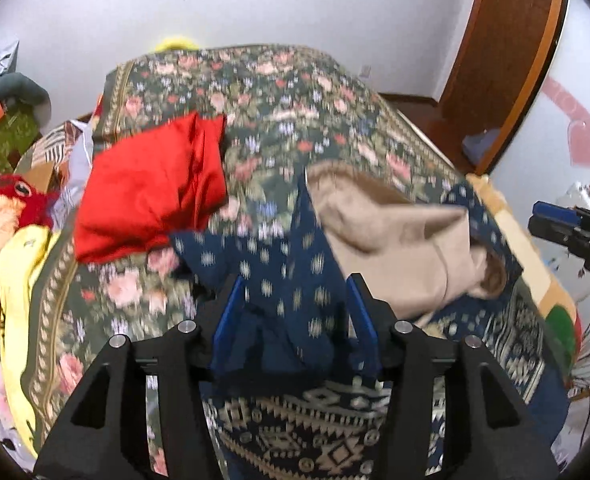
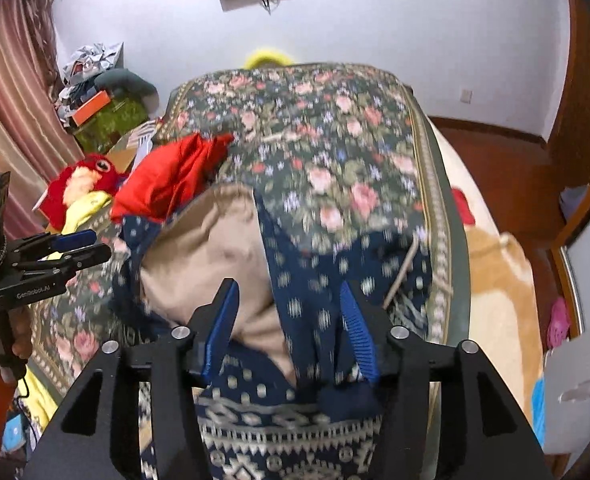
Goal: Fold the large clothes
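Left gripper (image 1: 295,304) and right gripper (image 2: 291,312): jaws parted, navy patterned garment (image 1: 283,280) lying loose between the pads — apparently a release after a fold. Its beige lining (image 1: 395,240) shows, crumpled. Next move likely calls for regripping an edge. The garment rests on the floral bedspread (image 1: 255,92), red cloth (image 1: 151,196) beside; white walls beyond.

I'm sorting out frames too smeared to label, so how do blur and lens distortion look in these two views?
Left wrist view: the navy patterned garment and floral bedspread are motion-smeared, while the left gripper stays crisp; the door frame bows from the fisheye. Right wrist view: the same smear on the cloth, the right gripper sharp, black vignette in the corners.
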`<state>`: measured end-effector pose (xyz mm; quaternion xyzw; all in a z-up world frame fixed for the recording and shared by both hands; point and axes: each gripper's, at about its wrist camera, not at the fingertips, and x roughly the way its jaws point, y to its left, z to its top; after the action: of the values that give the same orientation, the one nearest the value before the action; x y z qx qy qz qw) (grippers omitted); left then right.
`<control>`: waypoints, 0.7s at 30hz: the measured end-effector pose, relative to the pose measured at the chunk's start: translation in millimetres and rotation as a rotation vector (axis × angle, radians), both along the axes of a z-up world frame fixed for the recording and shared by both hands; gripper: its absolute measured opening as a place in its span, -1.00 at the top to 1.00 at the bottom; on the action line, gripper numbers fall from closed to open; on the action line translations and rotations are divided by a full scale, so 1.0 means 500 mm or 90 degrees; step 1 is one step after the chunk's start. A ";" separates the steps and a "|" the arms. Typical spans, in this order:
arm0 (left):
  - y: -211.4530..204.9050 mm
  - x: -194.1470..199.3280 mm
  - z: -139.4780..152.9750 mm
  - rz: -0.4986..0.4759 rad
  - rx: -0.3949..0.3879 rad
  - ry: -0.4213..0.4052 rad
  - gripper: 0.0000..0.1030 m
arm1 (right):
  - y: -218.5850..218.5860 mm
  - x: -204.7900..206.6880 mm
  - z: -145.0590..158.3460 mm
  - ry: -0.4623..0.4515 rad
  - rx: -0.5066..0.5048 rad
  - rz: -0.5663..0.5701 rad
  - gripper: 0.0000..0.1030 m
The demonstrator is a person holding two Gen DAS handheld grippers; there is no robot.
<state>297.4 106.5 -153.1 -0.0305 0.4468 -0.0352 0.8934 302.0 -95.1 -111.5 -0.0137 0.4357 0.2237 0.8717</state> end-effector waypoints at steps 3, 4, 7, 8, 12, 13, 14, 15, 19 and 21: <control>-0.002 0.038 0.012 -0.001 -0.006 -0.010 -0.01 | 0.023 0.036 -0.003 0.003 0.010 0.006 0.04; -0.004 0.050 0.012 -0.004 -0.008 -0.011 -0.01 | 0.027 0.043 -0.007 0.006 0.012 0.007 0.04; -0.009 0.083 0.007 -0.008 -0.006 -0.011 -0.01 | 0.044 0.078 -0.030 0.031 0.022 0.009 0.04; -0.010 0.091 0.005 -0.010 -0.007 -0.010 -0.01 | 0.048 0.089 -0.038 0.042 0.027 0.010 0.04; -0.016 0.131 -0.023 -0.018 -0.009 0.004 -0.01 | 0.066 0.135 -0.085 0.099 0.036 0.005 0.04; -0.016 0.144 -0.034 -0.018 -0.011 0.011 -0.01 | 0.068 0.143 -0.095 0.111 0.038 0.005 0.04; -0.015 0.152 -0.043 -0.019 -0.014 0.016 -0.01 | 0.071 0.151 -0.107 0.126 0.042 0.007 0.04; -0.014 0.159 -0.051 -0.020 -0.018 0.021 -0.01 | 0.074 0.157 -0.116 0.138 0.046 0.009 0.04; -0.009 0.195 -0.096 -0.018 -0.036 0.051 -0.01 | 0.081 0.173 -0.156 0.173 0.050 0.015 0.04; -0.008 0.206 -0.112 -0.017 -0.045 0.061 -0.01 | 0.080 0.178 -0.167 0.173 0.052 0.013 0.04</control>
<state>400.4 102.3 -208.9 -0.0579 0.4882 -0.0613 0.8686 391.0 -55.0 -194.8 0.0476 0.5404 0.2502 0.8020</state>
